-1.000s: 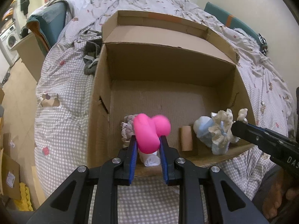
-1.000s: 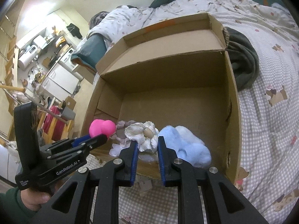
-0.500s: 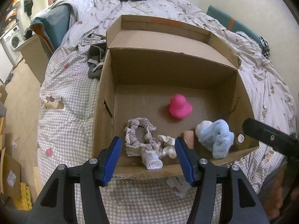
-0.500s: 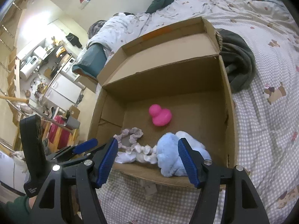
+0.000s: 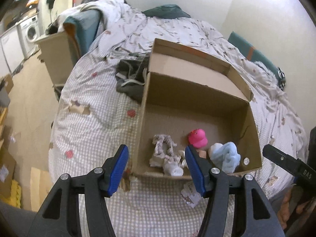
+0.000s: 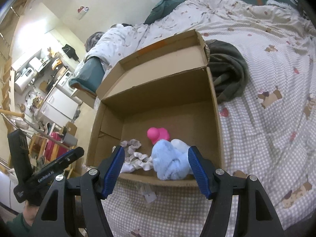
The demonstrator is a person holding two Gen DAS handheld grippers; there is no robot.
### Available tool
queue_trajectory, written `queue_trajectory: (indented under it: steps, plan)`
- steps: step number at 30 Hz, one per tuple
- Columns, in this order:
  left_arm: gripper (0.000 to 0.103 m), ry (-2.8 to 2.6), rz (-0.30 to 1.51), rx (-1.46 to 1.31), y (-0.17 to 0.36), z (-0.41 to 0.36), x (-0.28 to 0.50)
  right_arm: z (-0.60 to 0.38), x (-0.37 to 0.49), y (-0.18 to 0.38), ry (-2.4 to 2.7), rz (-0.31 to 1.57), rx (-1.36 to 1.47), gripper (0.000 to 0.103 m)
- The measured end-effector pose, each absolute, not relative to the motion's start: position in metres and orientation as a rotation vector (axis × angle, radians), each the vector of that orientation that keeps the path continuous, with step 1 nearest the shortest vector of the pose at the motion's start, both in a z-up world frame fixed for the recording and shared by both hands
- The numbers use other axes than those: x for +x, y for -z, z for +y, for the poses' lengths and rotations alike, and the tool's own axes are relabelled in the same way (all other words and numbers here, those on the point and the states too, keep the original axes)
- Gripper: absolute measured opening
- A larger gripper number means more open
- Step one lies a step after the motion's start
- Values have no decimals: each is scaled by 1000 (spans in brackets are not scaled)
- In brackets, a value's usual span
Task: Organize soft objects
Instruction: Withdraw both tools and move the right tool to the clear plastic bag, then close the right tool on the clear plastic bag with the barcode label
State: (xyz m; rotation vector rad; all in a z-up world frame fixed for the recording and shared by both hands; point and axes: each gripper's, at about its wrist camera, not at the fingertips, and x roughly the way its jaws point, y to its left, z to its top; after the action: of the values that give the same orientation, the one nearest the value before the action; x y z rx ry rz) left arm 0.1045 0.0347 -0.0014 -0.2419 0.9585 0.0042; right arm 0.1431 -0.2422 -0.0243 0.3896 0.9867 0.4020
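White "GenRobot.AI" lettering along the black body of the left gripper [image 6: 59, 169] in the right wrist view, white "DA5" — cut off at the frame edge — on the right gripper [image 5: 292, 166] in the left wrist view

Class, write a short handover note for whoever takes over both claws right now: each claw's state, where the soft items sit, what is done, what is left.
Left claw: open, empty, jaws just opened, above the near edge of the cardboard box.
Right claw: open, empty, jaws just opened, also at the near edge.
In the box: pink duck toy mid-floor; frilly scrunchie, white socks and blue fluffy cloth along the near wall.
Done: these four are in the box.
Left: the dark garment lies on the bed beside the box; possibly next.
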Motion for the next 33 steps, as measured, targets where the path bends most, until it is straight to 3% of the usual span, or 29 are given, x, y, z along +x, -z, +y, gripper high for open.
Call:
queue_trajectory:
  steps: [11, 19, 27, 33]
  plan:
    - [56, -72, 1014, -243, 12, 32, 66, -243, 101, 34, -363, 1029, 420, 71]
    - [56, -149, 1085, -286, 28, 40, 55, -175, 97, 78, -389, 1239, 136, 70]
    - [56, -167, 1111, -336, 31, 47, 60, -125, 117, 126, -373, 1307, 18, 70]
    - [56, -157, 1146, -382, 39, 50, 61, -112, 122, 138, -381, 1284, -42, 31]
